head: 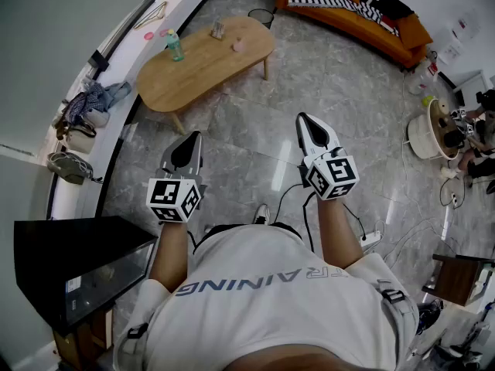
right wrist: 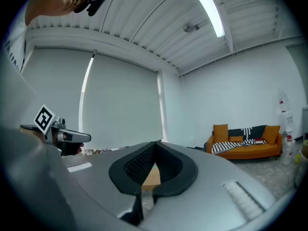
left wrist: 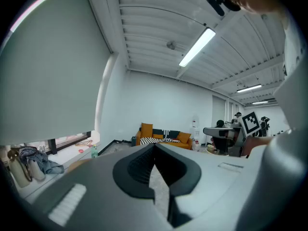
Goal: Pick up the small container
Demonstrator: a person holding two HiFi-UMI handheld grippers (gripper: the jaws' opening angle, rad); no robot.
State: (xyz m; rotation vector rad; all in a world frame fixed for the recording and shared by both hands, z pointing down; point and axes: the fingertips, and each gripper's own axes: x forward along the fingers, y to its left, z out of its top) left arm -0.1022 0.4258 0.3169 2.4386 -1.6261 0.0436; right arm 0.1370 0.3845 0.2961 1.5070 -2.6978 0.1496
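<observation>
Two in all — left gripper (head: 190,141), right gripper (head: 305,124), both closed and empty, one bench (head: 203,74) ahead, on it one bottle (head: 175,46), one small pink container (head: 238,45) — well apart from both.

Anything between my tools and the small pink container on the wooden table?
Nothing visible does. Only bare floor lies between the left tool, the right tool and the wooden table. The small pink container stands on the tabletop, apart from the green bottle.
</observation>
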